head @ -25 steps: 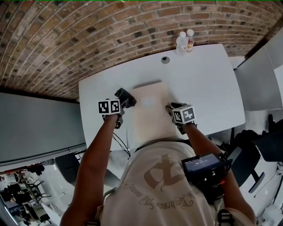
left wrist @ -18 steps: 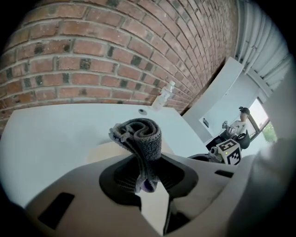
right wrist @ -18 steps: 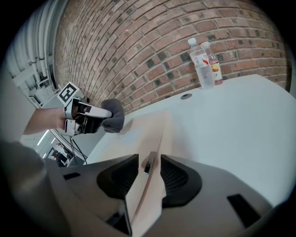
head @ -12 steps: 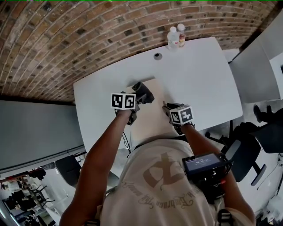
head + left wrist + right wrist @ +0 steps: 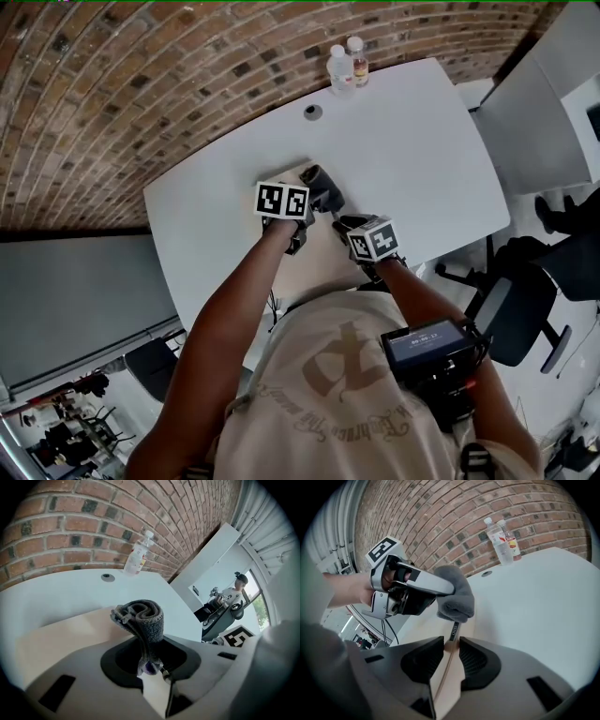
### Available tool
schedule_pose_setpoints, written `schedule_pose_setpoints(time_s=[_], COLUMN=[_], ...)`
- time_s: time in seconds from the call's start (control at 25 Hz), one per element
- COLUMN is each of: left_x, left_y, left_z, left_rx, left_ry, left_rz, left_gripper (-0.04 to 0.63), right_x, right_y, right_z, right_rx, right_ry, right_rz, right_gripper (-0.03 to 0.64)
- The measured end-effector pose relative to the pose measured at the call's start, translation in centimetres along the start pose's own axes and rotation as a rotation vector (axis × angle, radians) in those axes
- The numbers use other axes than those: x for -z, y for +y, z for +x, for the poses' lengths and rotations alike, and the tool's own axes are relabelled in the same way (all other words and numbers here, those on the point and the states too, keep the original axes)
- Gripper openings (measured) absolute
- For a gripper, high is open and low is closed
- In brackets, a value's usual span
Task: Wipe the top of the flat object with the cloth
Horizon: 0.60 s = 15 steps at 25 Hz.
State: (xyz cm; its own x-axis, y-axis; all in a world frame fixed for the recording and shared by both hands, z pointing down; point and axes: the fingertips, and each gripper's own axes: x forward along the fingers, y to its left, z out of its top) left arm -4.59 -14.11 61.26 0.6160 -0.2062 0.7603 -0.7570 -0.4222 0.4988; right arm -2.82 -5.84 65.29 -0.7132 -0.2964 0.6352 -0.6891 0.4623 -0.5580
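Grey ribbed cloth (image 5: 143,616), rolled into a thick wad, is pinched in the closed jaws of the left gripper (image 5: 150,666) over the flat board (image 5: 61,634), a thin pale-beige sheet lying at the near edge of the smooth white table (image 5: 412,150). Just beside it, the right gripper (image 5: 451,644) has been closing its jaws, and they now clamp the board's thin edge. Two clear plastic bottles (image 5: 343,66) and a round grommet (image 5: 312,112) sit by the table's far edge, below the brick wall (image 5: 141,94), well apart from the work.

Left hand-held gripper (image 5: 314,199) holds grey cloth (image 5: 324,187) over beige board (image 5: 319,260) on white table (image 5: 422,141).
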Motion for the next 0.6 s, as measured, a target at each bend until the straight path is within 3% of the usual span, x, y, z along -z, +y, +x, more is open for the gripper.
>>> schedule_pose_setpoints(time_s=[0.2,0.6], left_x=[0.9,2.8], left_y=[0.9,4.4], left_z=[1.0,-2.4], left_rx=[-0.072,-0.117], left_ry=[0.057,0.058], left_rz=[0.076,0.022], left_gripper=[0.109,0.109], right_x=[0.3,0.4], right_y=[-0.1,-0.2], right_z=[0.0,-0.2], right_rx=[-0.006,0.017], right_ry=[0.015,0.011], right_rz=[-0.015,-0.039], right_gripper=[0.115,0.114])
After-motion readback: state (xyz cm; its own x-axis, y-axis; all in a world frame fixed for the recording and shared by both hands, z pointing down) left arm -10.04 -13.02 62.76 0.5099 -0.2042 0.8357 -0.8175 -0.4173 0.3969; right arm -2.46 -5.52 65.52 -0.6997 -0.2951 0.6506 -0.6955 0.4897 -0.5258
